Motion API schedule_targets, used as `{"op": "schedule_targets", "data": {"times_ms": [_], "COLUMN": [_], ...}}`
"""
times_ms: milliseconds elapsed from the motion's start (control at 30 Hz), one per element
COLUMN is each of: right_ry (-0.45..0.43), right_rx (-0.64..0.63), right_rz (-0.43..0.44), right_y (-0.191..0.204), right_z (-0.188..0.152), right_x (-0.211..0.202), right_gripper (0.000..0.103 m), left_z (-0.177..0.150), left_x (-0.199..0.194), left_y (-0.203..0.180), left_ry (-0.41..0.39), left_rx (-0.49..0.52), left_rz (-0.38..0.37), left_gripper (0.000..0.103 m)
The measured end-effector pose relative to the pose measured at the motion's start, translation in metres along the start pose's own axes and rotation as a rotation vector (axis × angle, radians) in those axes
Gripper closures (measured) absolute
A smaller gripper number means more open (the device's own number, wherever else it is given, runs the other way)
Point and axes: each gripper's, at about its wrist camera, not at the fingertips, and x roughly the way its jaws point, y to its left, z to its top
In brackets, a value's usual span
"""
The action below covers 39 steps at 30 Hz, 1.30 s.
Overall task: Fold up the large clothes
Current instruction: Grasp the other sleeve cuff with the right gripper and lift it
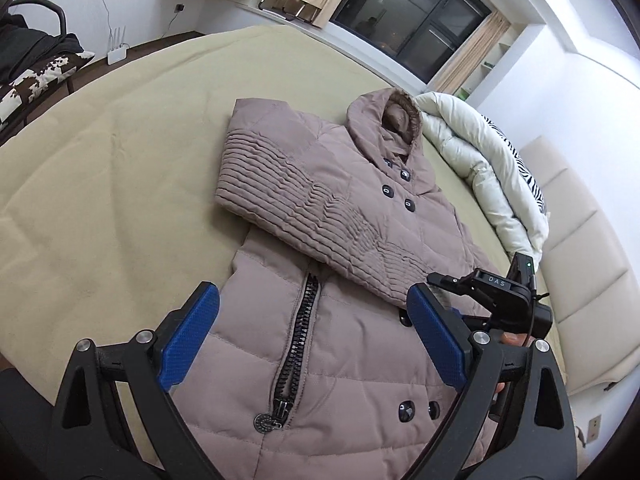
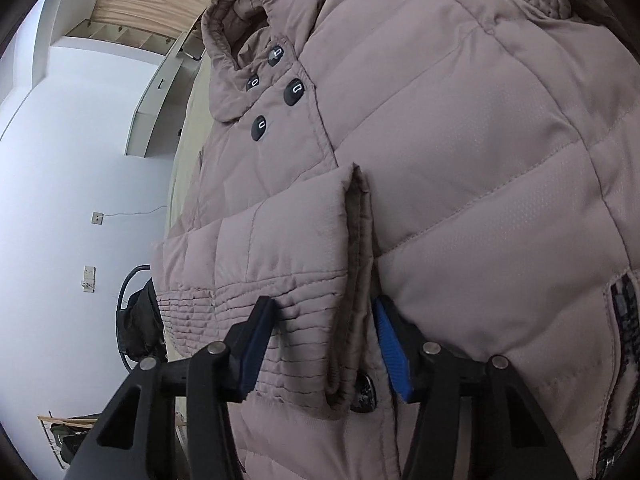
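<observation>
A taupe hooded puffer coat [image 1: 340,320] lies front up on the beige bed [image 1: 100,180], hood toward the far side. One ribbed sleeve [image 1: 304,208] is folded diagonally across the chest. My left gripper [image 1: 312,344] is open and empty, hovering above the zipper [image 1: 298,344]. My right gripper [image 2: 324,344] stands with its jaws around the sleeve cuff [image 2: 320,320] and the blue pads [image 2: 394,360] spread; I cannot tell whether it pinches the cloth. The right gripper also shows in the left wrist view [image 1: 492,296] at the coat's right edge.
A white duvet and zebra-print pillow [image 1: 500,168] lie at the bed's far right beside the padded headboard [image 1: 580,260]. A chair with dark clothes [image 1: 36,60] stands at the left. A dark window [image 1: 412,12] and curtains are behind.
</observation>
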Motion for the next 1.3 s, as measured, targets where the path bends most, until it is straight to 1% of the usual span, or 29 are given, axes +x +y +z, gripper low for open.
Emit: {"op": "schedule_targets", "data": {"times_ms": [33,167,200,233,300,367,400,467,533,600,633,667,700,733,800,833,933,1067,1100,1133,1167,1233,1300], "right_ry": [0.001,0.006,0.005,0.003,-0.001,0.008,0.017,0.050,0.084,0.102,0.103,0.104,0.100,0.087,0.057,0.059,0.127,0.123,0.119,0.112,0.108,0.103,0.122], "right_rx": [-0.023,-0.123,-0.148,-0.164,-0.180,-0.197,-0.202,-0.177,-0.159,-0.100,-0.063,-0.024,0.007,0.025,0.016,0.010,0.002,0.018,0.040,0.064,0.068,0.045,0.016], "right_rz": [-0.006,-0.078,-0.091,-0.099,-0.107,-0.146,-0.166,-0.201,-0.202,-0.183,-0.155,-0.119,-0.087,-0.077,-0.081,-0.067,-0.049,-0.049,-0.036,-0.026,-0.013,0.001,-0.029], "right_y": [0.003,0.023,0.030,0.034,0.043,0.052,0.053,0.049,0.035,0.018,0.010,0.004,-0.001,-0.003,0.000,0.002,0.008,0.008,0.005,0.002,0.003,0.010,0.014], "right_z": [0.001,0.002,0.002,0.002,0.002,0.005,0.005,0.010,0.012,0.010,0.008,0.006,0.004,0.001,-0.006,-0.010,-0.020,-0.023,-0.021,-0.019,-0.018,-0.016,-0.015], "right_x": [0.001,-0.005,-0.008,-0.013,-0.022,-0.029,-0.033,-0.033,-0.027,-0.022,-0.023,-0.024,-0.026,-0.031,-0.041,-0.042,-0.031,-0.023,-0.023,-0.025,-0.029,-0.033,-0.031], "right_gripper": [0.060,0.072,0.076,0.078,0.079,0.079,0.079,0.074,0.073,0.070,0.061,0.054,0.045,0.042,0.039,0.039,0.038,0.037,0.039,0.046,0.050,0.051,0.051], "left_z": [0.000,0.005,0.007,0.010,0.018,0.027,0.031,0.036,0.037,0.035,0.033,0.031,0.029,0.027,0.025,0.024,0.024,0.024,0.023,0.023,0.023,0.023,0.021], "left_x": [0.000,0.008,0.015,0.018,0.025,0.032,0.035,0.041,0.046,0.048,0.048,0.048,0.048,0.049,0.050,0.050,0.051,0.047,0.046,0.046,0.046,0.046,0.048], "left_y": [0.001,-0.005,-0.009,-0.014,-0.022,-0.028,-0.030,-0.031,-0.029,-0.027,-0.026,-0.026,-0.026,-0.025,-0.022,-0.020,-0.016,-0.019,-0.019,-0.019,-0.018,-0.015,-0.013], "left_ry": [0.000,-0.019,-0.022,-0.027,-0.040,-0.052,-0.057,-0.057,-0.051,-0.035,-0.030,-0.029,-0.026,-0.021,-0.011,-0.009,-0.008,-0.019,-0.017,-0.016,-0.014,-0.013,-0.003], "left_rx": [0.000,0.027,0.039,0.058,0.098,0.117,0.119,0.109,0.081,0.055,0.051,0.052,0.055,0.057,0.051,0.046,0.025,0.034,0.037,0.039,0.039,0.028,0.015], "left_rz": [-0.004,-0.013,-0.011,-0.009,0.002,-0.002,-0.002,-0.008,-0.025,-0.037,-0.042,-0.044,-0.044,-0.041,-0.040,-0.039,-0.045,-0.050,-0.048,-0.047,-0.046,-0.046,-0.045], "left_gripper": [0.008,0.008,0.008,0.008,0.008,0.008,0.008,0.008,0.008,0.008,0.008,0.008,0.008,0.008,0.008,0.008,0.008,0.008,0.008,0.008,0.008,0.008,0.008]}}
